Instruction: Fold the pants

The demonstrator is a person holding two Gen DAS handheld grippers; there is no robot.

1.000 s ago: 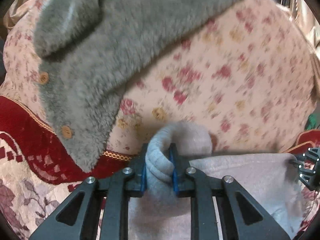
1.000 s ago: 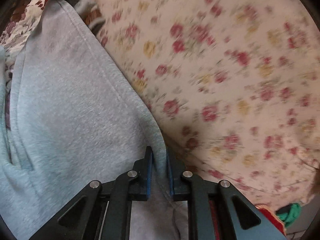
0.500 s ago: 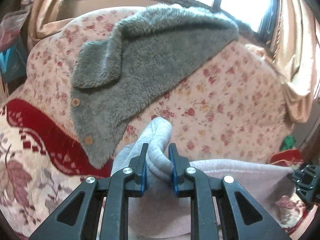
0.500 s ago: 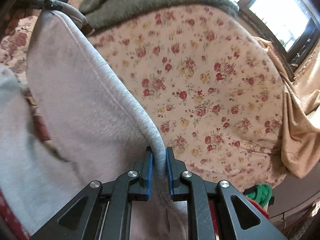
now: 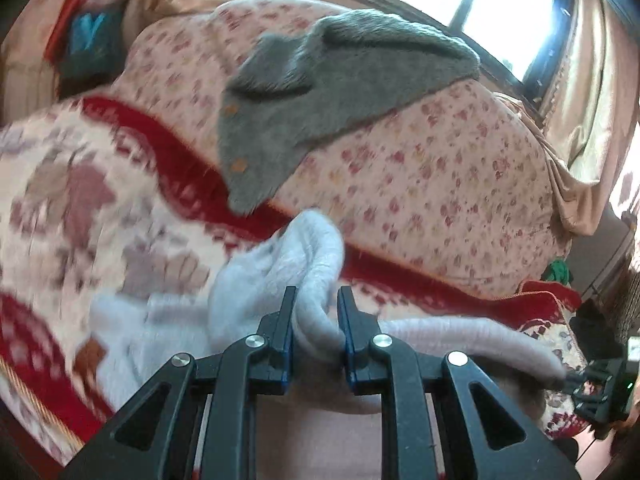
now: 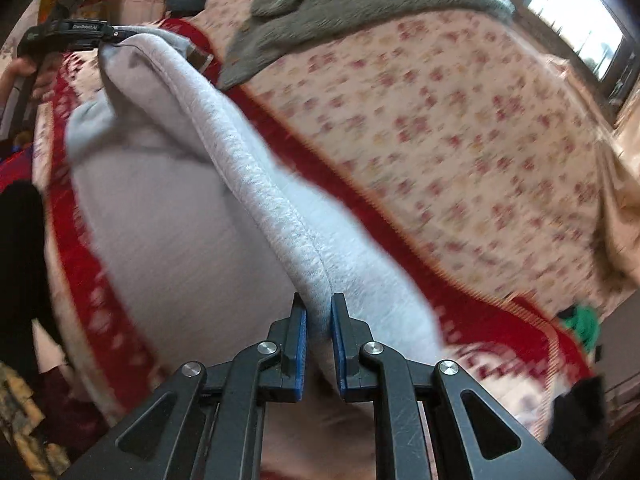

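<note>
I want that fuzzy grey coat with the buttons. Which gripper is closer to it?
Left. The left gripper, clamping the light grey pants, sits close to the fuzzy grey buttoned coat; the right gripper holds the pants' other end, farther away.

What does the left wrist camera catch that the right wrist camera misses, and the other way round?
Only the left wrist view shows the left claw close up, shut on a bunched end of the grey pants, and the two tan buttons on the fuzzy grey garment.

Only the right wrist view shows the right claw shut on the pants' long edge, which stretches up to the other claw at top left, and a hand there.

Both show the floral sofa back, the red-patterned cover, the window and something green.
</note>
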